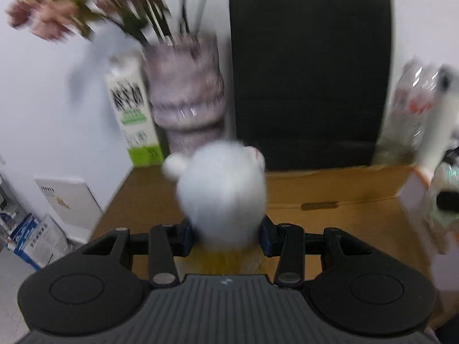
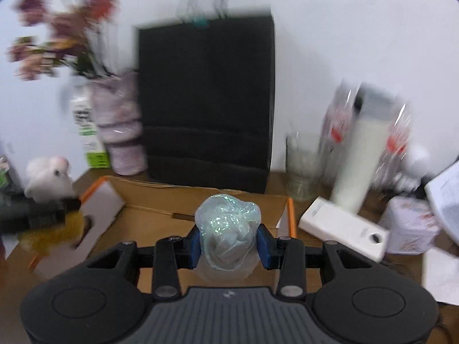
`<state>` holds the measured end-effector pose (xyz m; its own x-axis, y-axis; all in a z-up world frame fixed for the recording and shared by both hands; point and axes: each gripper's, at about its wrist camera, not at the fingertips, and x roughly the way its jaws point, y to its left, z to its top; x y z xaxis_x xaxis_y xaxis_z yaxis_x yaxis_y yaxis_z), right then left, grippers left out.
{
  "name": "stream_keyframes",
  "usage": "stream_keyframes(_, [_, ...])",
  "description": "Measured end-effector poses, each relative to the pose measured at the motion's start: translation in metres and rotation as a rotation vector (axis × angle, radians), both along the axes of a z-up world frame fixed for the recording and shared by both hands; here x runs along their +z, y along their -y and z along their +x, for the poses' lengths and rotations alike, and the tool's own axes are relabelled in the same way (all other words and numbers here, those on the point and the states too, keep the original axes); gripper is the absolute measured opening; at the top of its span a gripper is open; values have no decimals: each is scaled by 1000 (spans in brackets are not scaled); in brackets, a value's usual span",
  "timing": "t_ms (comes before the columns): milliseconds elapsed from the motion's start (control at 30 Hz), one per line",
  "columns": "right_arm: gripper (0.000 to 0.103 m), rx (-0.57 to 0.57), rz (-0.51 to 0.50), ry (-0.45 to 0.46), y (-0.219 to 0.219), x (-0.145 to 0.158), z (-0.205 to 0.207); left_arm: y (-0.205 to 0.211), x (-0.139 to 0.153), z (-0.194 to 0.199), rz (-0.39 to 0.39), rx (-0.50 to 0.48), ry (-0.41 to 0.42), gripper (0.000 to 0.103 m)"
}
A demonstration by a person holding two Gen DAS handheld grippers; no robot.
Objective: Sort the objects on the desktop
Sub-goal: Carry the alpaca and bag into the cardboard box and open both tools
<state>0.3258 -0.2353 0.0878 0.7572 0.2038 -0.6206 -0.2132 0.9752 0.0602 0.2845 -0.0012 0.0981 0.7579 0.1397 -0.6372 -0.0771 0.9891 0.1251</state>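
Grippers both clamp cargo above the cardboard box (image 2: 149, 218), probably for dropping in: left gripper (image 1: 225, 236) squeezes a white plush toy (image 1: 222, 189), right gripper (image 2: 228, 243) a glittery wad (image 2: 228, 223).

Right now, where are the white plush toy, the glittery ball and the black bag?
white plush toy (image 1: 222, 189): left wrist view, its body.
glittery ball (image 2: 228, 219): right wrist view, its sparkly front.
black paper bag (image 2: 206, 97): right wrist view, its front face.

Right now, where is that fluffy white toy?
The white plush toy sits clamped in the left gripper, held above the cardboard box, in front of the vase.
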Motion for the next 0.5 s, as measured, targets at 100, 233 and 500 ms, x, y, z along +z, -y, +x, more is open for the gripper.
stream_keyframes(100, [38,-23,-58,-73,-9,-26,47,5,-19,27,-3,20,-63,44])
stream_keyframes(233, [39,-37,-150,-129,-21,-59,79,17,-39,48,40,9,-113,46])
stream_keyframes(500, [80,-46,-156,-116,-19,-49,83,5,-19,42,-33,-44,-129,84])
